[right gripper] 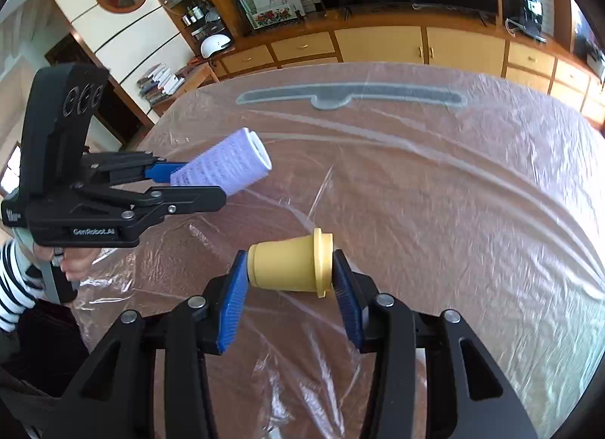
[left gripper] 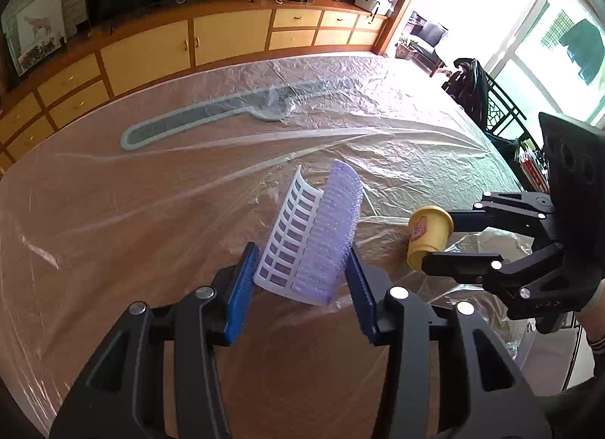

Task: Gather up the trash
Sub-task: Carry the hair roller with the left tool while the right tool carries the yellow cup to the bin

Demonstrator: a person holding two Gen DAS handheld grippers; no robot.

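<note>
My left gripper (left gripper: 300, 280) is shut on a purple hair roller (left gripper: 310, 238), a white lattice half-tube with a bristly lilac cover, and holds it above the table. In the right wrist view the same roller (right gripper: 227, 165) sticks out of the left gripper (right gripper: 200, 183) at the left. My right gripper (right gripper: 291, 284) is shut on a small yellow cup (right gripper: 291, 265), held sideways with base and rim against the blue pads. In the left wrist view the cup (left gripper: 429, 235) and the right gripper (left gripper: 438, 240) are at the right.
The table (right gripper: 453, 231) is covered with crinkled clear plastic sheet. A long grey-green strip (left gripper: 211, 117) lies under the sheet at the far side. Yellow cabinets (left gripper: 227, 38) run behind the table. A black bag on a chair (left gripper: 469, 87) stands at its right end.
</note>
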